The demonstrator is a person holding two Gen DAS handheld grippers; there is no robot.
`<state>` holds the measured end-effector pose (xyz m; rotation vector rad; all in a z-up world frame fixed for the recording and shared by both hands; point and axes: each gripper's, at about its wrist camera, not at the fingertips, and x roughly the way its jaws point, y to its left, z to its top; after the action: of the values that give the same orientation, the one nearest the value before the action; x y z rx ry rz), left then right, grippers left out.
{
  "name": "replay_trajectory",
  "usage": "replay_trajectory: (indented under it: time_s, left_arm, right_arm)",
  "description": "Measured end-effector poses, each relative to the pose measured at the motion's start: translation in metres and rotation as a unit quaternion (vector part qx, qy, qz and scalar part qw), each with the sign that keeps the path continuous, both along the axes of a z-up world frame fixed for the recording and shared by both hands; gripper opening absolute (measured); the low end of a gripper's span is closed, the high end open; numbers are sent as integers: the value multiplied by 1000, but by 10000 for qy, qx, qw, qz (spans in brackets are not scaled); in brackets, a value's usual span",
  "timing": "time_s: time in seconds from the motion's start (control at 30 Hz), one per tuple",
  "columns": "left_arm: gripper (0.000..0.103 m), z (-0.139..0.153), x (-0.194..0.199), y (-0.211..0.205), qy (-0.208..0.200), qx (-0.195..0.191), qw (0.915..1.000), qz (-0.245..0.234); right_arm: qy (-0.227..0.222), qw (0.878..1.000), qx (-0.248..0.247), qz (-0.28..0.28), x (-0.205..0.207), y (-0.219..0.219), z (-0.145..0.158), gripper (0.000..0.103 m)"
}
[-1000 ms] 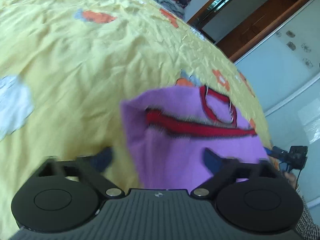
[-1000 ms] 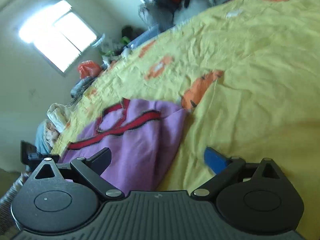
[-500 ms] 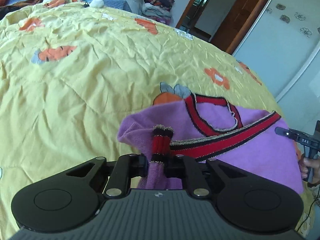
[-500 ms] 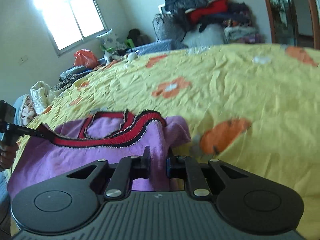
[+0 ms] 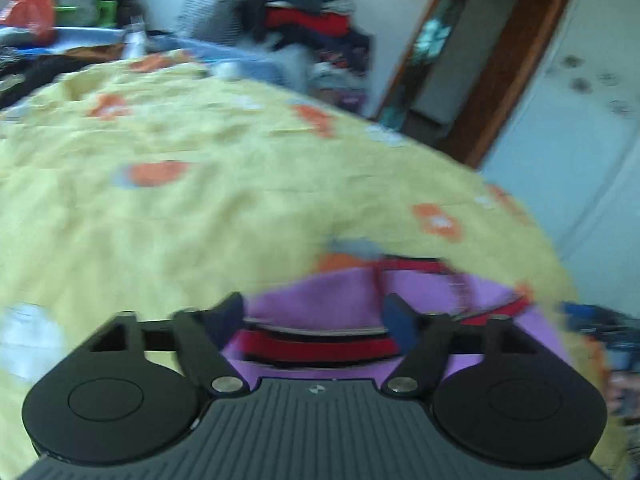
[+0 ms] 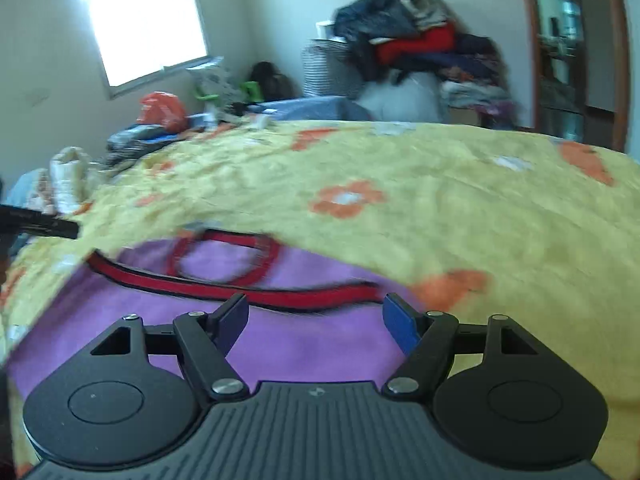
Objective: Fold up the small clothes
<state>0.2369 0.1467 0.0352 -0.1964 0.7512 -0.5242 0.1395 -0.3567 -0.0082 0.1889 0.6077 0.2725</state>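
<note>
A small purple garment (image 5: 344,300) with red and black trim lies on the yellow flowered bedspread (image 5: 200,208). It also shows in the right wrist view (image 6: 304,344), with its red-edged neck opening (image 6: 224,260) at the far side. My left gripper (image 5: 318,314) is open and empty just above the garment's near left part. My right gripper (image 6: 316,318) is open and empty above its near right part. Both views are blurred by motion.
A heap of clothes (image 6: 416,52) is stacked against the far wall beyond the bed. Bags and clutter (image 6: 160,112) lie under the window (image 6: 144,20). A wooden door frame (image 5: 500,80) stands at the right. The other gripper's tip (image 6: 44,222) shows at the left edge.
Both grippers were shut on the garment's edge half a second ago; now both have opened and let it go, and the garment lies flatter on the bed. Both cameras have tilted up.
</note>
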Motion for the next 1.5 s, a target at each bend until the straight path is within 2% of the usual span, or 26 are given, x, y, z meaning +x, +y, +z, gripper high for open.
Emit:
replay_trajectory:
  time_s: [0.07, 0.13, 0.23, 0.27, 0.3, 0.37, 0.4, 0.47, 0.5, 0.53, 0.6, 0.63, 0.67, 0.7, 0.73, 0.77, 0.87, 0.93, 0.97, 1.0, 1.03, 1.13, 1.23, 1.33, 1.4, 1.5]
  left_arm:
    - [77, -11, -12, -32, 81, 11, 9996, -273]
    - [78, -31, -23, -63, 63, 344, 9985, -414]
    - [78, -70, -25, -81, 225, 672, 9968, -357]
    - [79, -74, -31, -79, -83, 700, 9969, -336]
    - [79, -77, -35, -77, -170, 753, 9962, -397]
    - [79, -80, -41, -67, -434, 1011, 9934, -316]
    - [80, -85, -47, -60, -611, 1093, 9916, -324]
    - [79, -86, -46, -40, -526, 706, 9957, -299]
    - [77, -84, -43, -32, -478, 526, 9972, -243]
    - [75, -81, -42, -27, -448, 444, 9979, -136]
    - [77, -74, -49, -24, -353, 408, 9985, 11]
    - [87, -68, -57, -24, -263, 387, 9989, 45]
    - [93, -64, -65, -26, -222, 353, 9991, 47]
    - [99, -59, -75, -30, -267, 297, 9992, -7]
    - [100, -53, -84, -36, -394, 256, 9988, -99]
    - [101, -49, -90, -45, -496, 326, 9981, -143]
    - [101, -52, -91, -71, -553, 592, 9966, -154]
    - [101, -66, -83, -81, -268, 844, 9961, -16]
    - [101, -76, -78, -82, -101, 962, 9953, 66]
    - [103, -80, -83, -82, -365, 1068, 9936, 34]
    - [103, -84, -85, -82, -451, 1291, 9906, -19]
    - [103, -82, -98, -75, -372, 1593, 9865, 86]
    - [103, -74, -104, -59, -194, 1486, 9883, 297]
    - [103, -57, -102, -59, -331, 1241, 9912, 328]
    - [103, -50, -84, -69, -415, 1176, 9916, 357]
    - [103, -56, -37, -78, -174, 1305, 9901, 487]
  right_arm:
    - [-20, 9998, 162, 127, 11, 29, -1, 74]
    - [74, 9993, 165, 333, 23, 58, -10, 74]
    - [368, 9981, -367, 322, 40, 80, -36, 74]
    - [506, 9967, -620, 144, 44, 78, -45, 74]
    - [477, 9962, -733, -17, 43, 68, -52, 74]
    - [377, 9979, -425, -319, 36, 39, -52, 74]
    - [308, 9959, -653, -539, 32, 30, -54, 74]
    - [184, 9934, -892, -700, 21, 12, -57, 75]
    - [274, 9905, -982, -923, 20, 4, -59, 80]
    - [414, 9878, -1046, -1079, 21, -4, -61, 91]
    - [401, 9868, -1113, -1109, 13, -10, -56, 91]
    - [331, 9824, -1392, -1204, 5, -3, -49, 91]
    - [213, 9791, -1529, -1325, -5, 5, -40, 91]
    - [103, 9814, -1398, -1309, -14, 14, -31, 91]
    - [24, 9873, -1131, -1117, -20, 23, -24, 95]
    - [24, 9913, -934, -926, -21, 33, -19, 103]
    - [474, 9935, -758, -703, 4, 73, -21, 103]
    - [666, 9926, -691, -737, 21, 93, -33, 103]
    - [871, 9911, -820, -582, 29, 101, -41, 103]
    - [1066, 9874, -1098, -408, 36, 106, -52, 103]
    - [795, 9857, -1448, -329, 29, 109, -55, 103]
    - [907, 9870, -1255, -433, 19, 82, -55, 103]
    - [887, 9849, -1381, -551, 4, 71, -56, 103]
    - [1100, 9793, -1471, -853, 3, 75, -40, 103]
    - [739, 9832, -1441, -847, 1, 88, -28, 103]
    - [816, 9817, -1520, -808, 28, 103, -28, 103]
